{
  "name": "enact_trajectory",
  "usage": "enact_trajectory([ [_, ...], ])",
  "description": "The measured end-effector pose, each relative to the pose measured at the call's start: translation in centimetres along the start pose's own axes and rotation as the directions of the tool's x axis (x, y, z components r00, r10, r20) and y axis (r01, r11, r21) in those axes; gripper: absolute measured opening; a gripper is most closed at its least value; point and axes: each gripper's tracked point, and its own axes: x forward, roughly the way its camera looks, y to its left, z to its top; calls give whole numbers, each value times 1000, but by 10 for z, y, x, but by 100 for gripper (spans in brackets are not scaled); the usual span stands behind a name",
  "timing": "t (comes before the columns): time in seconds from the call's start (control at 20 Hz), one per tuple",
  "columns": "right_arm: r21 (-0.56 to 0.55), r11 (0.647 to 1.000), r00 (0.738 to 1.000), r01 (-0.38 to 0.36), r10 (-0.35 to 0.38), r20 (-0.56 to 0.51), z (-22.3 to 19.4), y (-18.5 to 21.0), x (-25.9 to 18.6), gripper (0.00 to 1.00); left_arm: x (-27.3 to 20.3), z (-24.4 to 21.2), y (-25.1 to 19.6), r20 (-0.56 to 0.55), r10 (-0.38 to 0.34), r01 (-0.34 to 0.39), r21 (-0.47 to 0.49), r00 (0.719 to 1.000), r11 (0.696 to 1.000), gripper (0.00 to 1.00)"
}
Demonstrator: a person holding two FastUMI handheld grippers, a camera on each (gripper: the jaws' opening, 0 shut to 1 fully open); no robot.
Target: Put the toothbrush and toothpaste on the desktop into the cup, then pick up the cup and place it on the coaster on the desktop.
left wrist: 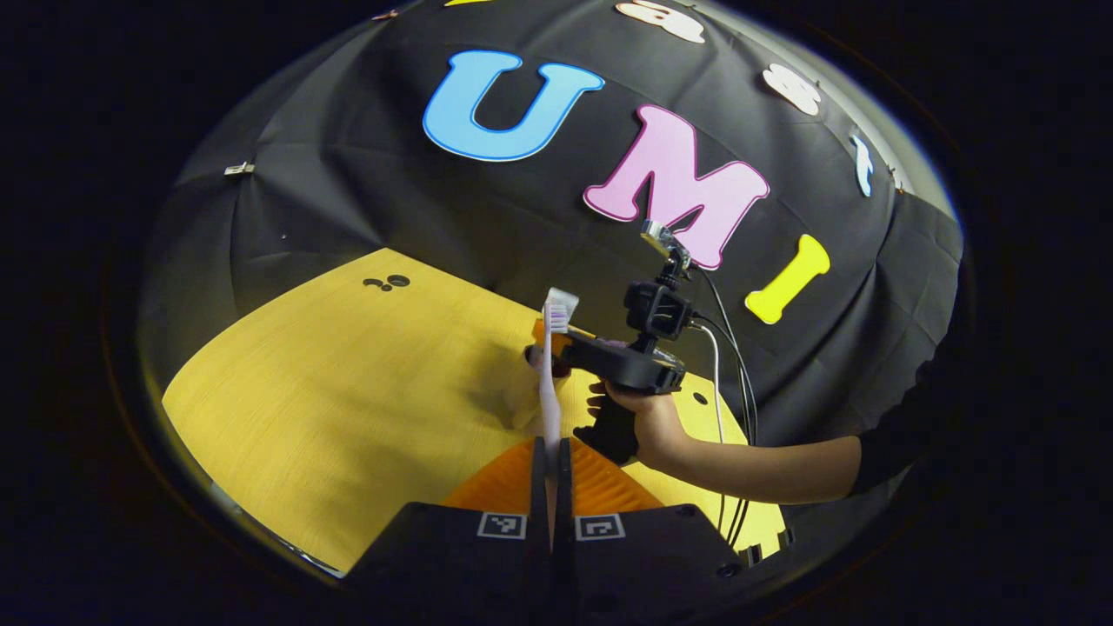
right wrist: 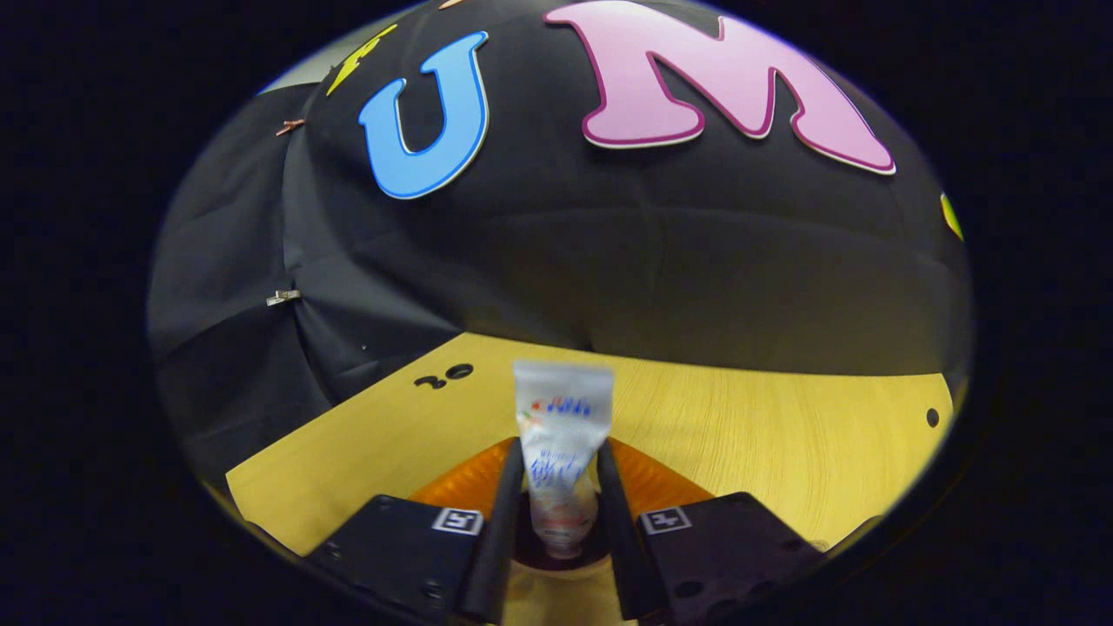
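Note:
My left gripper (left wrist: 549,445) is shut on the handle of a white toothbrush (left wrist: 549,391), which stands upright with its bristled head at the top. Just behind the brush a hand (left wrist: 654,428) holds my right gripper (left wrist: 541,349) low over the yellow table (left wrist: 348,391). A pale blurred shape sits under its tips; I cannot tell what it is. In the right gripper view my right gripper (right wrist: 559,448) is shut on a white toothpaste tube (right wrist: 563,407). The tube's crimped end points up and forward, its cap end down between the fingers.
The yellow table (right wrist: 783,435) runs back to the black cloth wall. Small dark holes mark the tabletop (left wrist: 387,283) (right wrist: 443,376). Cables (left wrist: 732,374) hang from the right gripper's camera mount, and a bare forearm reaches in from the right.

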Motion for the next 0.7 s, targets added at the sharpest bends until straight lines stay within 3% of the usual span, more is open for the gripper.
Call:
enact_trajectory([
  [0.15,-1,999,999,-32,32,26,14,3,-20,97,8,-1,-7,0,-14,14,13,1000,1000,6],
  [0.4,60,998,997,-22,18,71,40,-17,-68,98,25,9,-13,34,-35,34,24,999,999,6],
  [0.7,91,993,995,70,-76,67,43,-76,-117,98,72,42,-17,124,-69,57,102,990,993,6],
])
